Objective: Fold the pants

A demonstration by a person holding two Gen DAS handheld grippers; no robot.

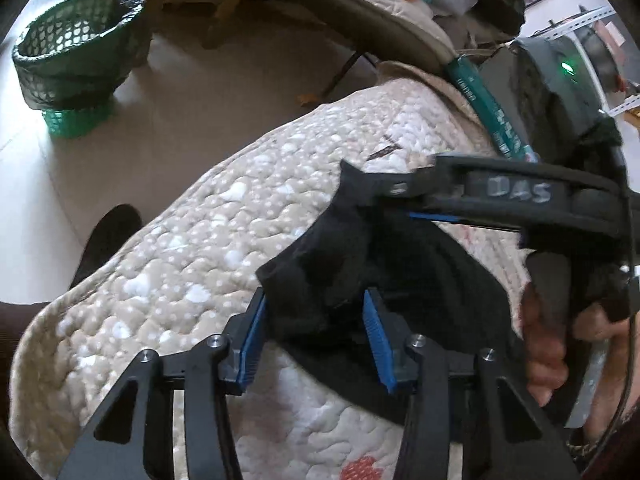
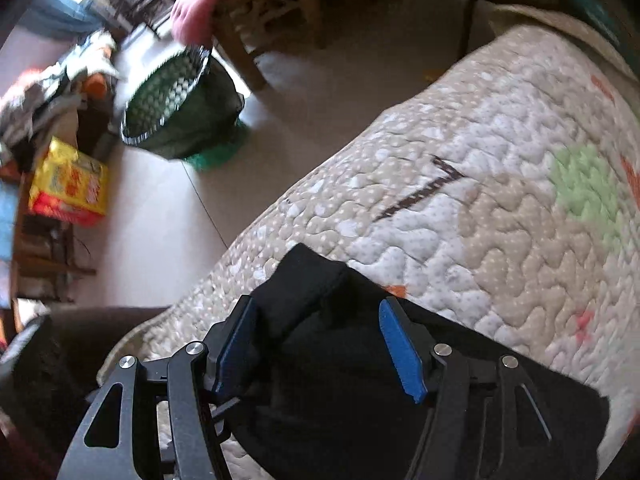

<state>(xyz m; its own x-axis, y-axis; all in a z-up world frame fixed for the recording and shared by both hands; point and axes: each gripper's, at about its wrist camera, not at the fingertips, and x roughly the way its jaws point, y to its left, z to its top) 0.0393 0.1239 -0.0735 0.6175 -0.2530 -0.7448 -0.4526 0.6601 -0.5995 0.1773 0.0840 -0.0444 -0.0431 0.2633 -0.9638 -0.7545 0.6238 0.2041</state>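
A: Where are the pants (image 1: pixel 328 264)?

B: Black fabric, bunched on the quilt (image 1: pixel 180 264) — in the left wrist view we've got it at centre, running off toward 4 o'clock. In the right wrist view it fills the lower middle, with a folded flap sticking up toward 12.

A: Left hand-held gripper (image 1: pixel 316 344)?

B: Fingers wide apart, blue pads (image 1: pixel 252 344) either side of the bunched cloth. Fabric sits between them, but they aren't pressing it, as far as we can see.

A: And the right hand-held gripper (image 2: pixel 320 352)?

B: From its own cam, also spread wide, pads (image 2: pixel 400 352) on both sides of the flap, cloth between, not pinched. In the left view we see it at 2 o'clock, coming in from the right, its tip at the upper edge of the pants; a bare hand (image 1: pixel 548 344) holds its grip at approx 4 o'clock.

A: Anything else?

B: Green mesh basket (image 1: pixel 76 52) with a dark liner on the floor (image 1: pixel 200 92) at 10 o'clock, well apart from the quilt. Yellow-red pkg (image 2: pixel 68 188) at 9 in the right view — blurred, can't read it.
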